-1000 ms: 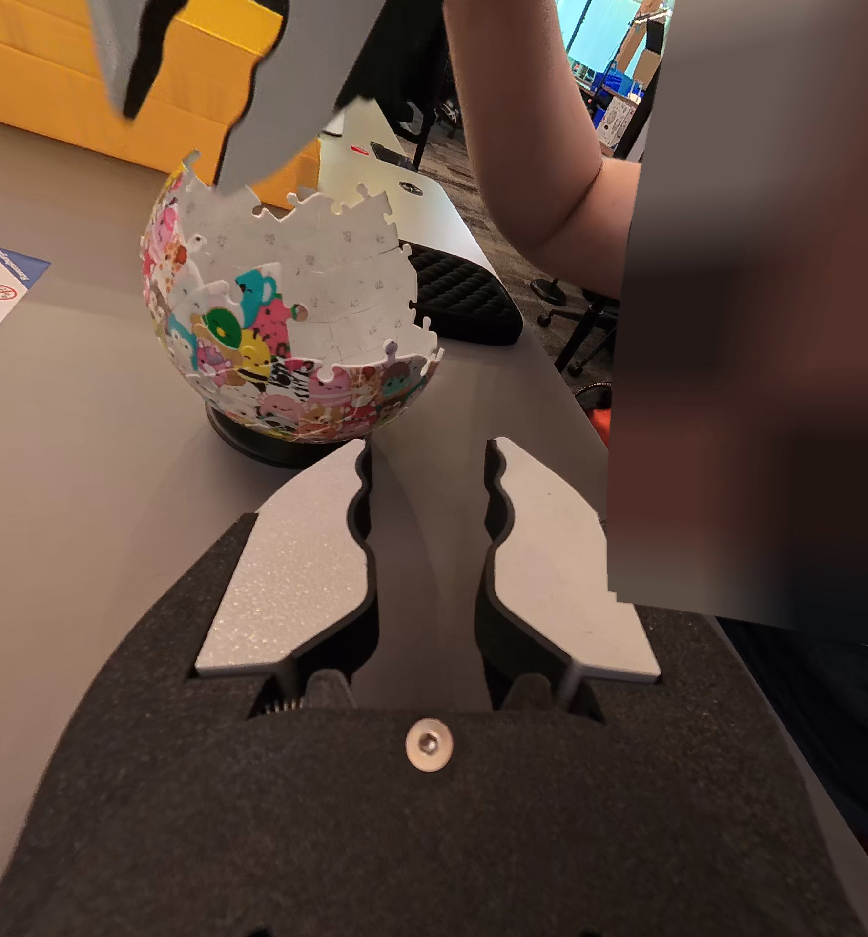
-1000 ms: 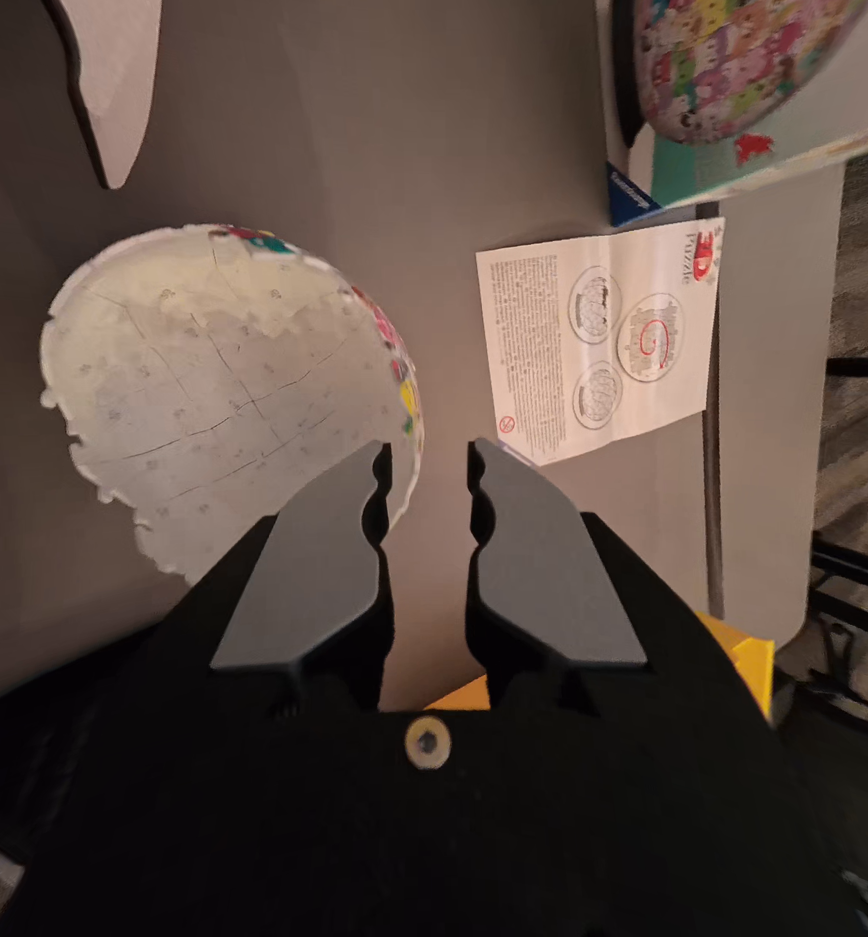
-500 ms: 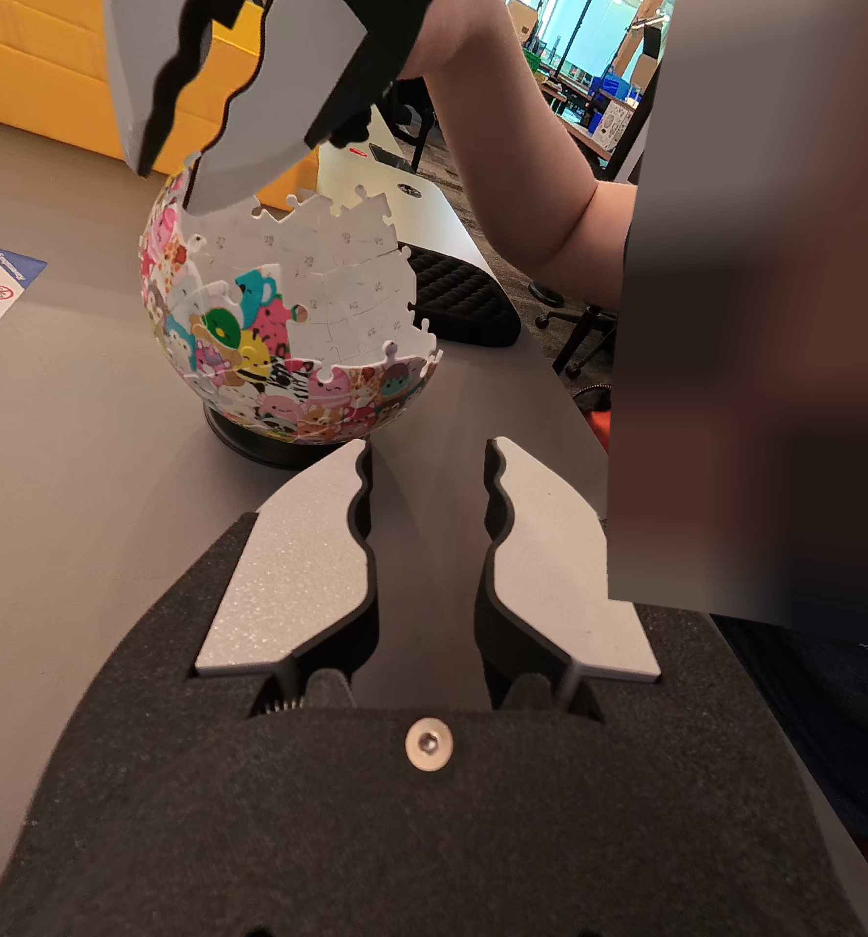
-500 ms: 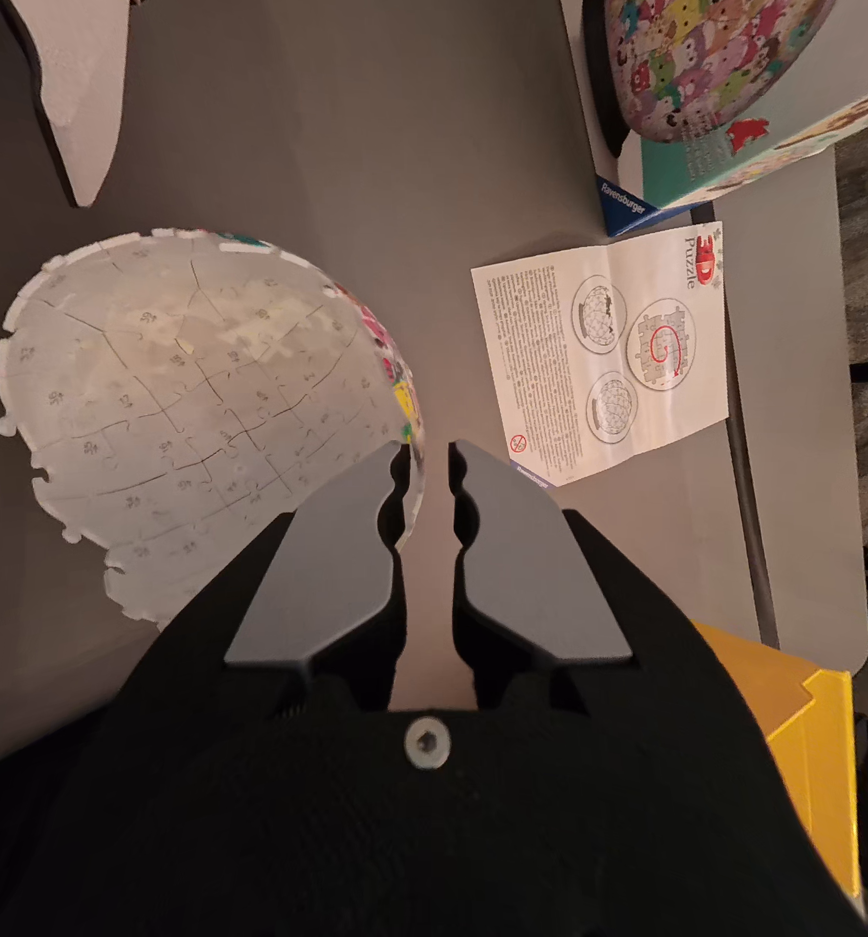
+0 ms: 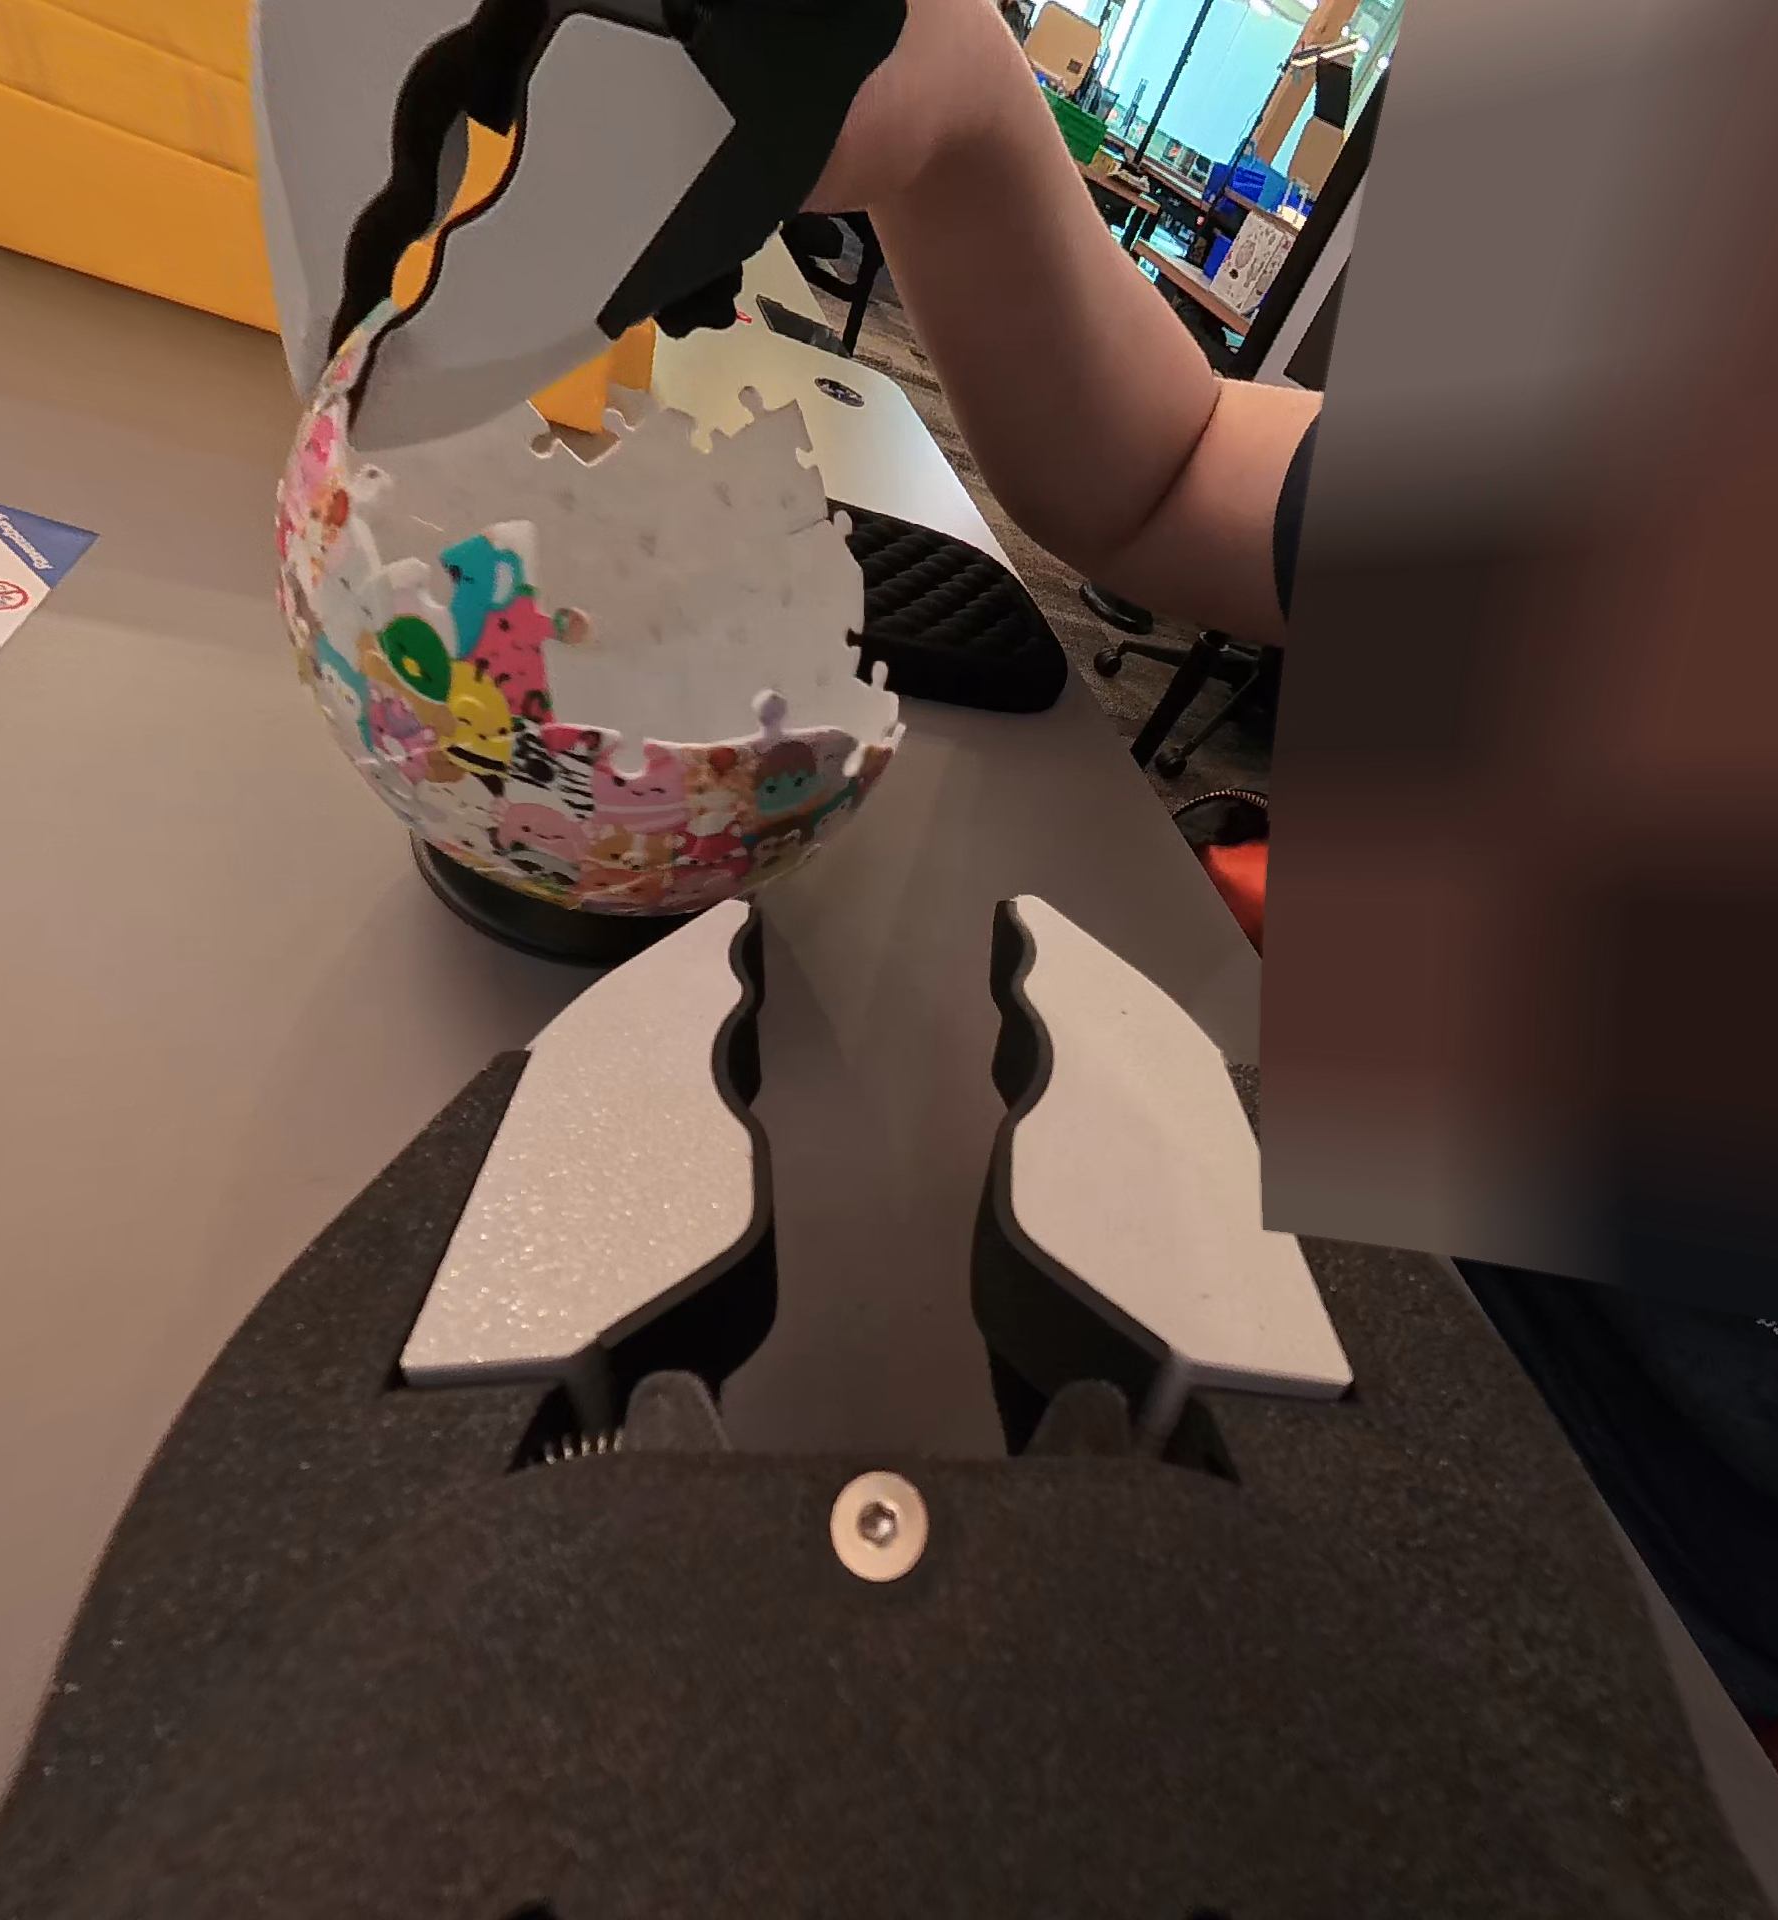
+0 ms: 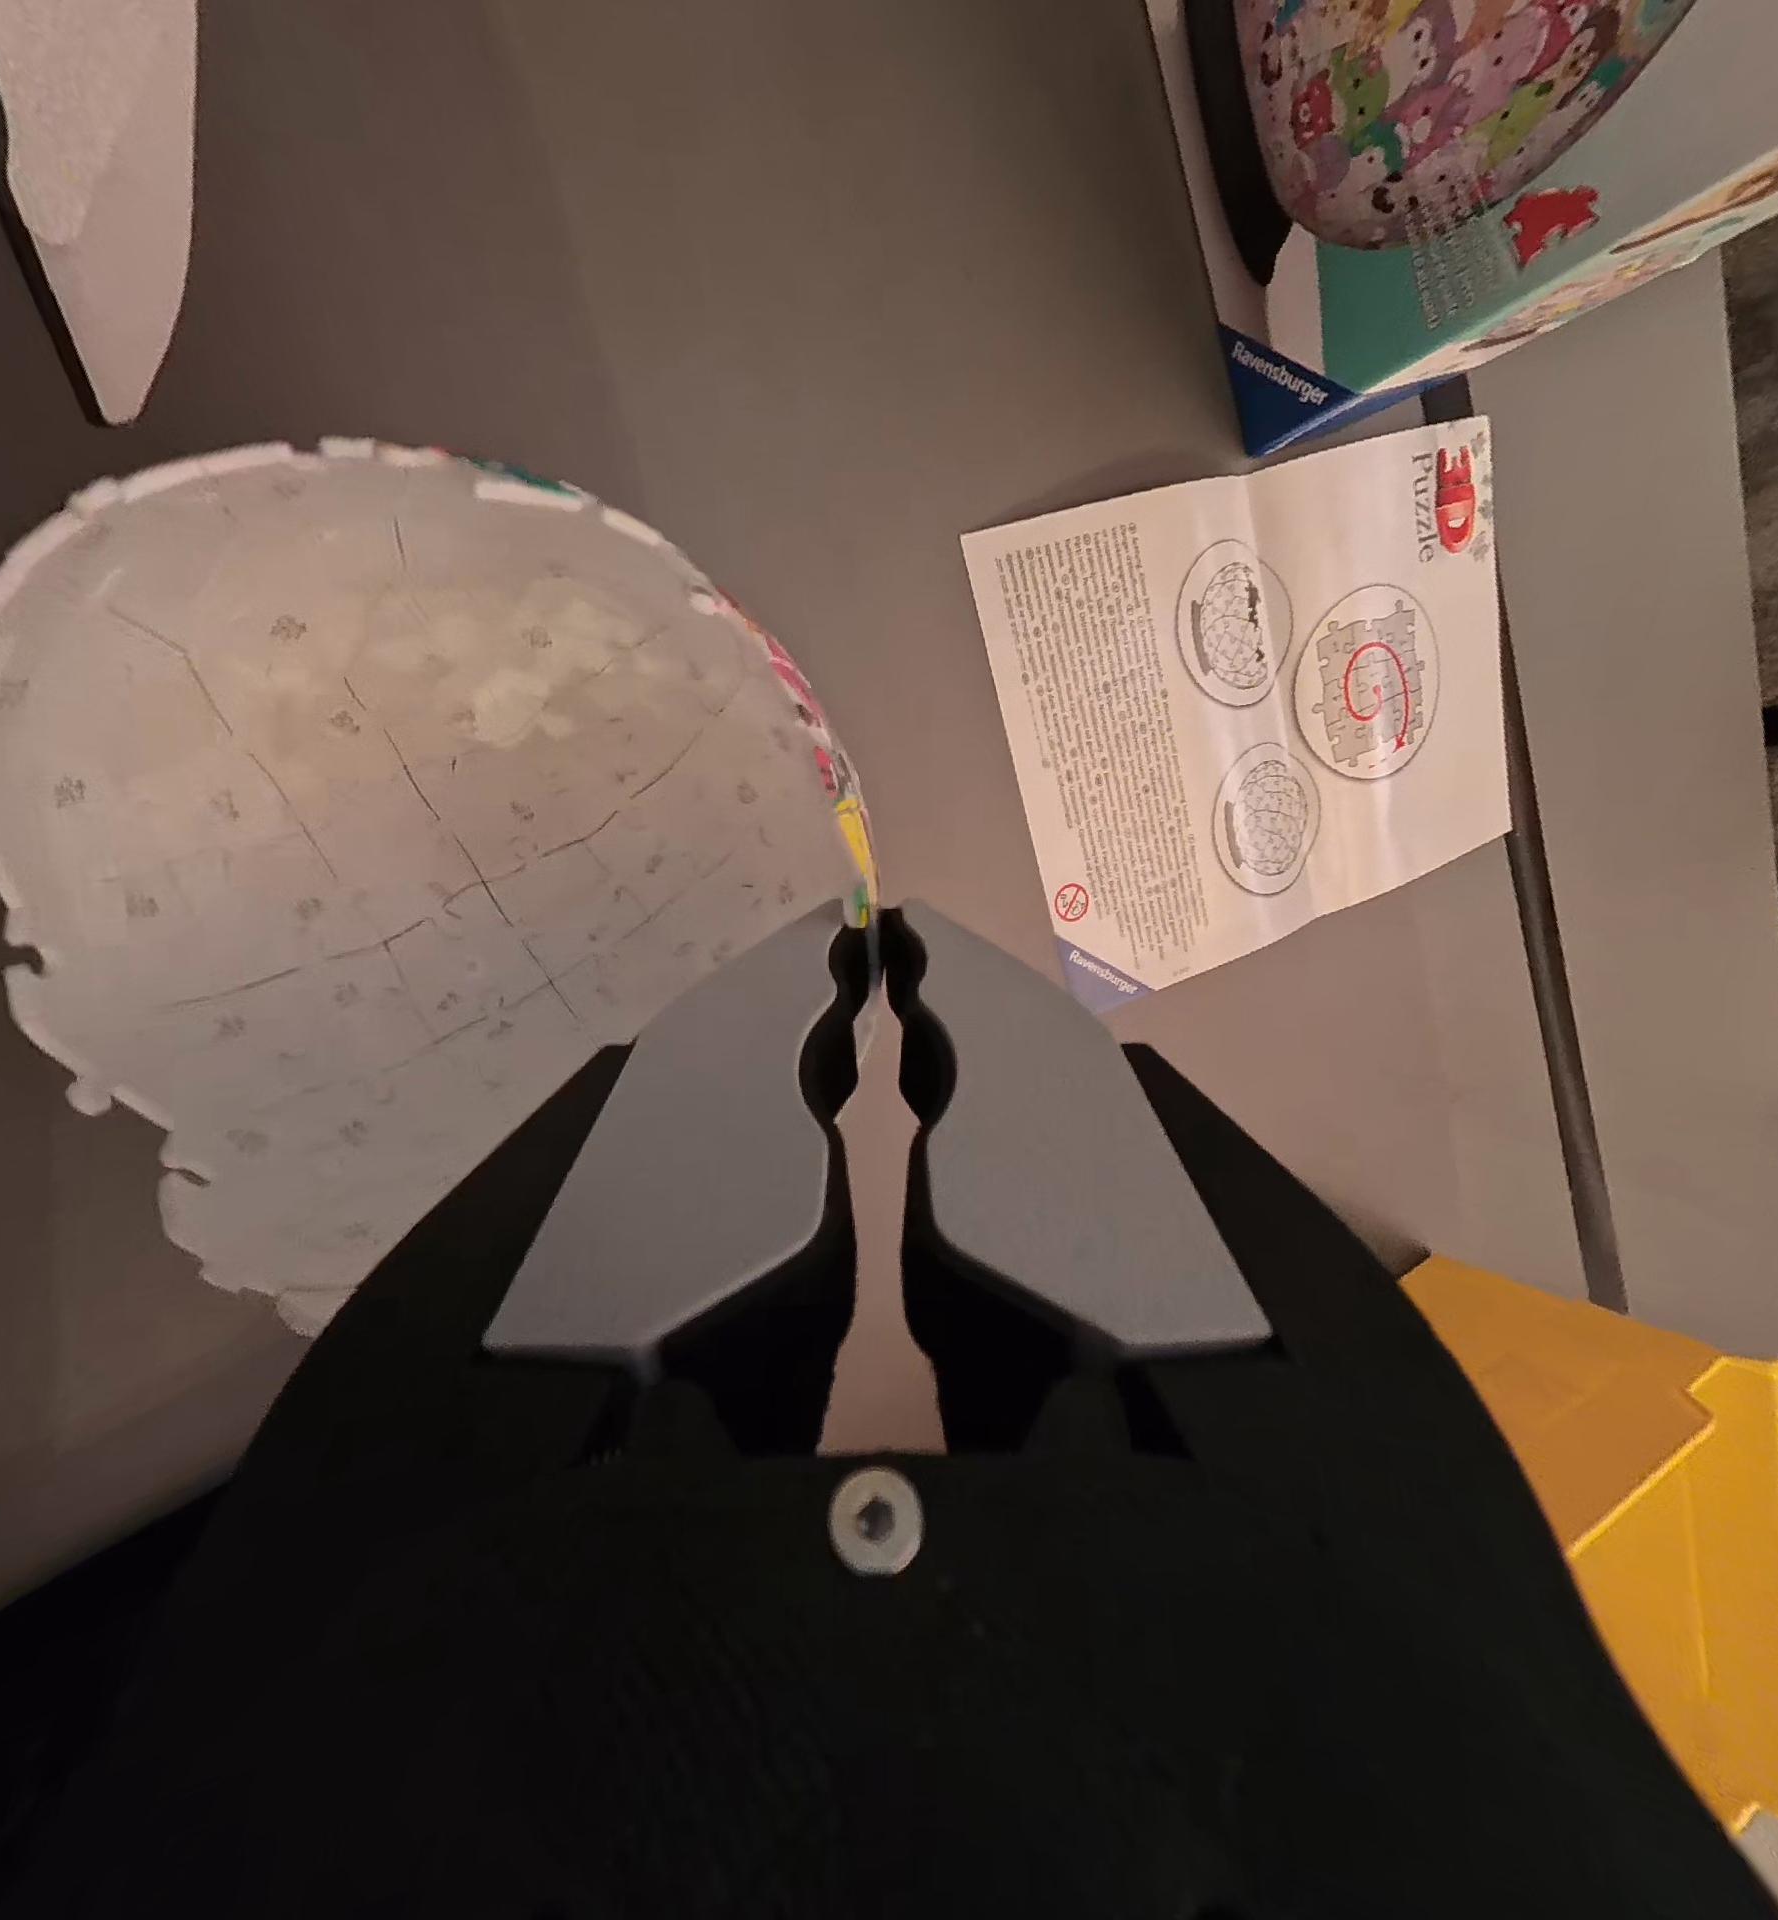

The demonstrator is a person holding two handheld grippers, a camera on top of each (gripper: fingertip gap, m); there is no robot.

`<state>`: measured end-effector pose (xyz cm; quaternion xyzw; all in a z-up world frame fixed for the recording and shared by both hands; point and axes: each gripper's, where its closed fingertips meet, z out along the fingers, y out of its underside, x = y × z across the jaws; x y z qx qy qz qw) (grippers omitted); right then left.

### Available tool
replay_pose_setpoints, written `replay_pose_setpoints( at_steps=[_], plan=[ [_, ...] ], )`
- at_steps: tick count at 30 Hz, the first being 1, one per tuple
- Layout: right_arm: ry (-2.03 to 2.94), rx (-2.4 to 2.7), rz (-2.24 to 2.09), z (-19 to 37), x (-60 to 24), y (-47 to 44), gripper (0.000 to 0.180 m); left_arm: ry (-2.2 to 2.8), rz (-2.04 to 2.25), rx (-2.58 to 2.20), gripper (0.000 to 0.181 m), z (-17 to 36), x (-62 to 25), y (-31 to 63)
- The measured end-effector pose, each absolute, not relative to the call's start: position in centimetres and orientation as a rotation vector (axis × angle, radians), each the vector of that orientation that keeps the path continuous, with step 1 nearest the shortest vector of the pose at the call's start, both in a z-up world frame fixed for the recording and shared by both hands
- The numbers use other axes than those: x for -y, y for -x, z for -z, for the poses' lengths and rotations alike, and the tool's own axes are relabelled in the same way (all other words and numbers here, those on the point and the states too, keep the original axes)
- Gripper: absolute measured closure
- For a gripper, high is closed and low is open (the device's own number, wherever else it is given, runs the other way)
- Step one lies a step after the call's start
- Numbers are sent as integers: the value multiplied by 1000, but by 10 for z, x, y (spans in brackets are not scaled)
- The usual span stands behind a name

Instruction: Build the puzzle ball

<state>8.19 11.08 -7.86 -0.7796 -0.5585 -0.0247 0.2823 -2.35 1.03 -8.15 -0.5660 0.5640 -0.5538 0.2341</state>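
2 containers frame your workspace: a yellow bin (image 6: 1643,1538) at the table's near edge, its contents hidden from you, and the puzzle box (image 6: 1508,208) lying just beyond the folded instruction sheet (image 6: 1249,707); whether anything lies inside the box cannot be told. Your half-built puzzle ball (image 5: 573,665) sits on its black stand (image 5: 542,920) on the grey table (image 5: 137,987), an open shell with a white inside and a jagged rim. Your right gripper (image 6: 880,920) reaches down from above, its 2 fingers pressed nearly together on the shell's rim, pinching the wall there. Your left gripper (image 5: 874,914) rests low just in front of the stand, fingers spread with nothing between them, not touching the ball.
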Motion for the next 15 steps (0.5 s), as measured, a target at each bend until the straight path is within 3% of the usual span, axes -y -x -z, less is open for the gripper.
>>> replay_pose_setpoints(
  at_steps=[3, 6, 10, 15],
  plan=[
    [2073, 1517, 41, 79, -110, -81, 175, 1554, 1520, -1548, 139, 82, -10, 23],
    [2115, 1532, 35, 82, -111, -80, 155, 1554, 1520, -1550, 139, 82, -10, 23],
    [2132, 1570, 73, 91, -116, -79, 155, 1552, 1519, -1552, 139, 82, -9, 23],
    [2141, 1593, 69, 98, -116, -75, 170, 1550, 1520, -1556, 139, 81, -8, 23]
  ],
)
